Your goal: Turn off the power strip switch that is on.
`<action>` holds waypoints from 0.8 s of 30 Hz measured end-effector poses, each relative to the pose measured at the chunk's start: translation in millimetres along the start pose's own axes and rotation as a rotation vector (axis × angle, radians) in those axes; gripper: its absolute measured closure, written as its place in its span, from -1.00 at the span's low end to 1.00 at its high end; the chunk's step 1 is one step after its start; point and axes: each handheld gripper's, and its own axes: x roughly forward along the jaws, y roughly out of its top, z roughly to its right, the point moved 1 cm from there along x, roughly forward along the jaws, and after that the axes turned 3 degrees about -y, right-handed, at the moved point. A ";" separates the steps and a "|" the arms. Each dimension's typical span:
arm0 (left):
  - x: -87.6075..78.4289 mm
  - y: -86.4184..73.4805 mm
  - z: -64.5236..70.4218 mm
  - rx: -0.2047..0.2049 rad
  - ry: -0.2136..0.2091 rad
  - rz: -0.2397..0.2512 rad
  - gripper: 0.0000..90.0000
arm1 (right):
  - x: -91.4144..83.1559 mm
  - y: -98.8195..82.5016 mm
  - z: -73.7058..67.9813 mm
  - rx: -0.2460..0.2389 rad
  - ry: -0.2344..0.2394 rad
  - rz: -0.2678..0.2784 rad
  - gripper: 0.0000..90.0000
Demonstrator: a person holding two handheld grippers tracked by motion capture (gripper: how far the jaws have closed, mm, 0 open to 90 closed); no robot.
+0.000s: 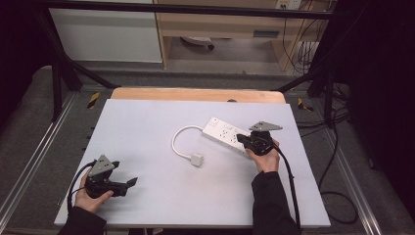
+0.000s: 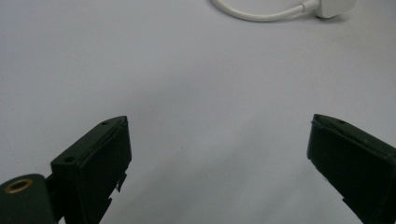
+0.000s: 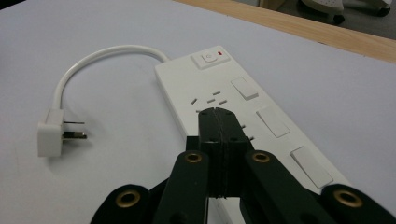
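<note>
A white power strip lies on the pale mat right of centre. Its short white cable loops leftward to a white plug lying flat; in the left gripper view the plug sits at the top edge. My right gripper hovers over the strip's near end, jaws pressed together with nothing between them. My left gripper rests at the mat's near left, jaws wide apart over bare mat.
The mat covers a wooden table whose far edge shows. Black frame bars stand at the back corners. Cables trail on the floor to the right. A shelf unit stands beyond the table.
</note>
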 end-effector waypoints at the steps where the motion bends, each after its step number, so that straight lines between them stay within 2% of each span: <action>1: -0.1 0.0 -0.1 0.000 0.000 0.000 -0.87 | 0.0 0.0 0.0 0.000 0.000 0.000 1.00; 8: 0.4 -0.1 -0.5 -0.003 -0.002 0.001 -0.87 | 8.6 6.2 1.8 0.003 -0.018 -0.013 1.00; 24: 0.2 -0.7 -0.8 0.001 0.003 -0.003 -0.87 | 32.3 18.8 1.1 -0.003 -0.026 -0.005 1.00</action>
